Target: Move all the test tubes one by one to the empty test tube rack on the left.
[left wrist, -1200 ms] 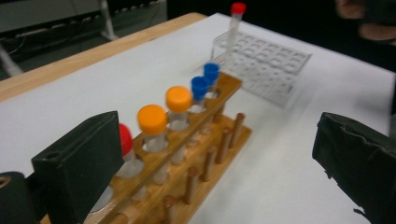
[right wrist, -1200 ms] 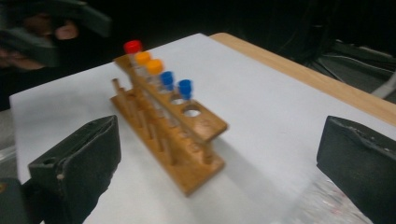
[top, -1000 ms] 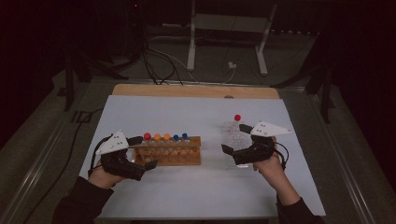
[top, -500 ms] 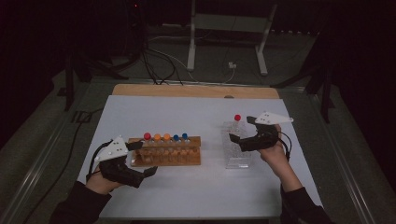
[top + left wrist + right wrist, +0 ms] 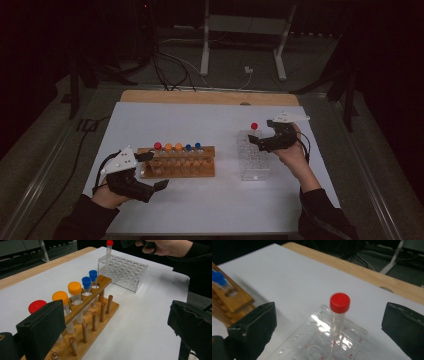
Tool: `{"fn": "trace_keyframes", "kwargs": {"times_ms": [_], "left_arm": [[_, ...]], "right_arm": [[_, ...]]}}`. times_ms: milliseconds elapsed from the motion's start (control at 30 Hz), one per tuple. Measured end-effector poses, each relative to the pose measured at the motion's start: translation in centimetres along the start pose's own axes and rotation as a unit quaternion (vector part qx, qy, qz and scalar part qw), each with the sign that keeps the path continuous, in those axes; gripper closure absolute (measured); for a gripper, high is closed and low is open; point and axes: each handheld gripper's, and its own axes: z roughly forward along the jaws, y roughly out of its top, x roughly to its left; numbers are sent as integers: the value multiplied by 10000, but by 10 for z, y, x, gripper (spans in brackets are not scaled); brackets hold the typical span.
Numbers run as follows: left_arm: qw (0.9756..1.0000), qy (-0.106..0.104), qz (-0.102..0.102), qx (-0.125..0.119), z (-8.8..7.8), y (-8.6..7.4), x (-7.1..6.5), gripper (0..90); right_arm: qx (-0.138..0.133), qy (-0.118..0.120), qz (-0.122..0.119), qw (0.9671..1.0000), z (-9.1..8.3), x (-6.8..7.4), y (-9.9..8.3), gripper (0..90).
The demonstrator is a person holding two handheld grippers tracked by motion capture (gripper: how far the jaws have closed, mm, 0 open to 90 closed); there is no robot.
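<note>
Right gripper [image 5: 329, 322] fingers spread wide around the red-capped tube [image 5: 339, 315], not touching; left gripper [image 5: 112, 330] fingers wide, empty

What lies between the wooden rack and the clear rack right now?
Nothing: the high view shows bare white table between the wooden rack and the clear rack. The left gripper view shows the same empty stretch.

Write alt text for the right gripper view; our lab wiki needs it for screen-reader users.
A red-capped test tube stands upright in a clear plastic rack on a white table, framed between the open black jaws of the right gripper, which touch nothing. A wooden rack holding a blue-capped tube sits at the left edge.
</note>
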Motion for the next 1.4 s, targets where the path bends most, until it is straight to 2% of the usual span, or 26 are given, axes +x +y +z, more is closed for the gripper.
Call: {"fn": "trace_keyframes", "kwargs": {"times_ms": [167, 233, 367, 533, 700, 933, 1067, 1400], "left_arm": [[10000, 23, -5, 4, 0, 0, 0, 20], [10000, 29, 9, 15, 0, 0, 0, 20], [10000, 6, -2, 6, 0, 0, 0, 20], [10000, 36, -21, 29, 1, -1, 1, 20], [10000, 18, -11, 32, 2, -1, 1, 20], [10000, 25, -18, 30, 1, -1, 1, 20], [10000, 27, -5, 17, 1, -1, 1, 20], [10000, 46, -11, 17, 1, -1, 2, 20]], "right_arm": [[133, -179, 82, 9997, 8, -5, -8, 84], [178, -226, 106, 9995, 11, -6, -11, 148], [245, -227, 117, 9994, 16, -6, -16, 256], [198, -181, 92, 9996, 17, -7, -17, 465], [224, -139, 185, 9995, 19, -9, -16, 580], [398, -72, 66, 9992, 23, -7, -17, 678], [443, -150, 36, 9989, 26, -7, -17, 730], [476, -191, 15, 9987, 28, -7, -17, 737]]}}
